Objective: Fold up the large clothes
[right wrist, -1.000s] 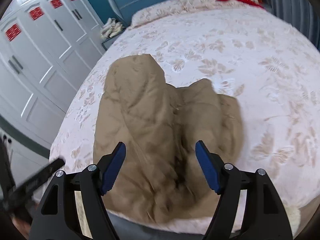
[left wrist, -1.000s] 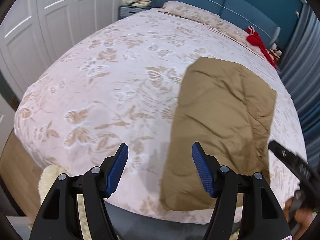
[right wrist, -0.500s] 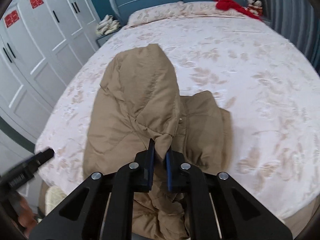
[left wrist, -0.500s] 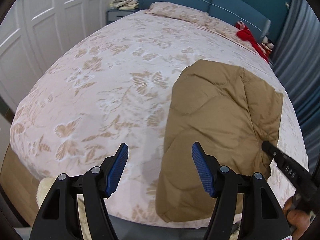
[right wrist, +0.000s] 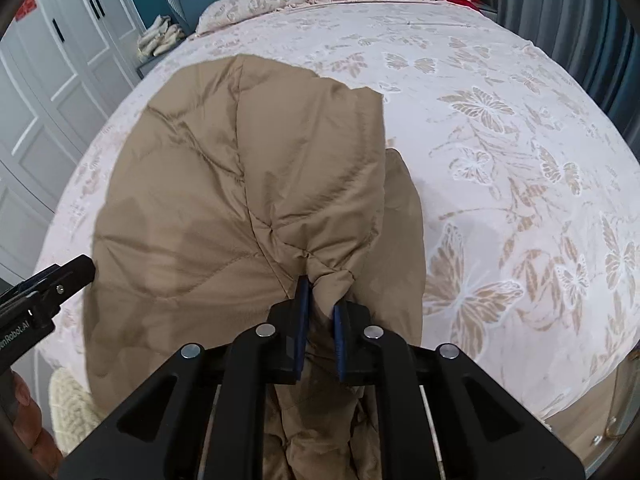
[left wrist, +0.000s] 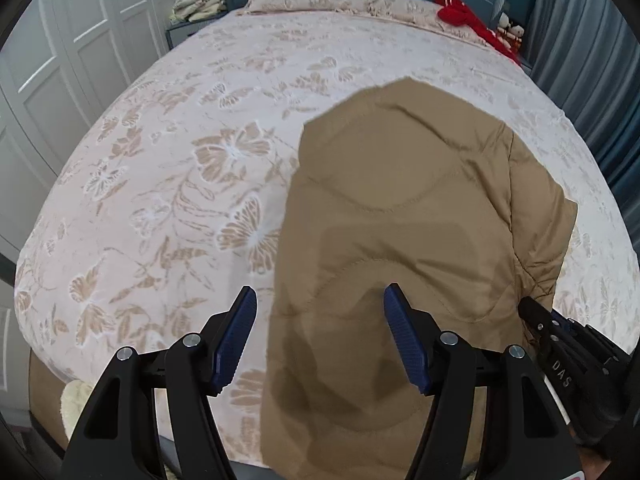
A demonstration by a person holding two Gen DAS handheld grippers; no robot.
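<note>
Right wrist: my right gripper (right wrist: 320,312) jaws have just clamped the tan jacket (right wrist: 224,184) near edge; left gripper (left wrist: 320,336) jaws open, empty, now over the jacket — ready to grab.

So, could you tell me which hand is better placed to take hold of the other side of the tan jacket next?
Left. The right gripper is already shut on a bunched fold of the jacket. The left gripper is open and empty, hanging right over the jacket's near left edge on the bed.
</note>
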